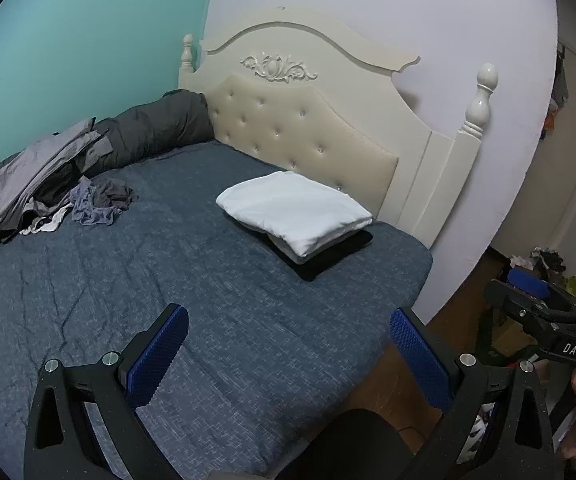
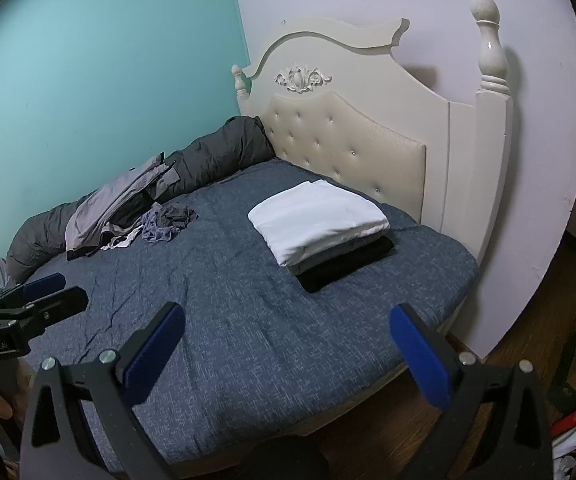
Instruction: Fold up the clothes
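A: Status of each hand-held gripper?

B: Left hand-held gripper (image 1: pixel 288 344) released, blue pads (image 1: pixel 159 354) spread wide, nothing between them; it hangs over the foot edge of the bed (image 1: pixel 167 280). Right hand-held gripper (image 2: pixel 288 346) likewise released and empty.

A: Clothes?

B: Folded stack (image 1: pixel 300 216), white on top, grey then black beneath, lies near the headboard (image 1: pixel 304 124). Unfolded pile (image 1: pixel 47 184) sits at the far edge by the teal wall (image 1: pixel 67 40), against a rolled grey duvet (image 1: pixel 159 124).
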`<state>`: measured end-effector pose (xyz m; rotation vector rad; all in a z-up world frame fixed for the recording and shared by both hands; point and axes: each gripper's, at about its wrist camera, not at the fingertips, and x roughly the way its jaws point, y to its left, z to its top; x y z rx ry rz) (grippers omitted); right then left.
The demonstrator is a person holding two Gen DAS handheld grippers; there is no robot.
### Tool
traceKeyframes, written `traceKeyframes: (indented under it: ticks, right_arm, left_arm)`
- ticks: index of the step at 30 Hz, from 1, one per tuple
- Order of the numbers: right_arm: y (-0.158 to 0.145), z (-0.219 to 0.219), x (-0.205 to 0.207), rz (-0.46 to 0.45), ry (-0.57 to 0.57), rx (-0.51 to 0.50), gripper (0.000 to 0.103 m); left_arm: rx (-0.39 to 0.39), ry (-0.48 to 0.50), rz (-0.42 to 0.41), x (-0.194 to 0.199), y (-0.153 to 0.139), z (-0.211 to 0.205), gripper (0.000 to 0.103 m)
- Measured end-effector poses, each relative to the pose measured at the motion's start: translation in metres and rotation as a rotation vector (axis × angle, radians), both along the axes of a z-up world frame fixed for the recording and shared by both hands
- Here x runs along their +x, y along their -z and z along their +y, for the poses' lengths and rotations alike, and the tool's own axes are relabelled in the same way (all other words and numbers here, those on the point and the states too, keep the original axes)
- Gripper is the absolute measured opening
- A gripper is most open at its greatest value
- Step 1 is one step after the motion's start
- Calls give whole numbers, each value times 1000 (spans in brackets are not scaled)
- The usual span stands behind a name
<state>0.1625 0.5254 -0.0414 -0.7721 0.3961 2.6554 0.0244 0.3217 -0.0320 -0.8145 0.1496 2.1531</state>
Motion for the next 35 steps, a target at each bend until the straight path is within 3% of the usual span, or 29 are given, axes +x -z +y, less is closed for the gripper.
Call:
traceKeyframes:
  ticks: [35]
  right_arm:
    - [-2,3,3,8,4,-5,103]
  left_arm:
    - [-7,-5,3,-1,0,4,103]
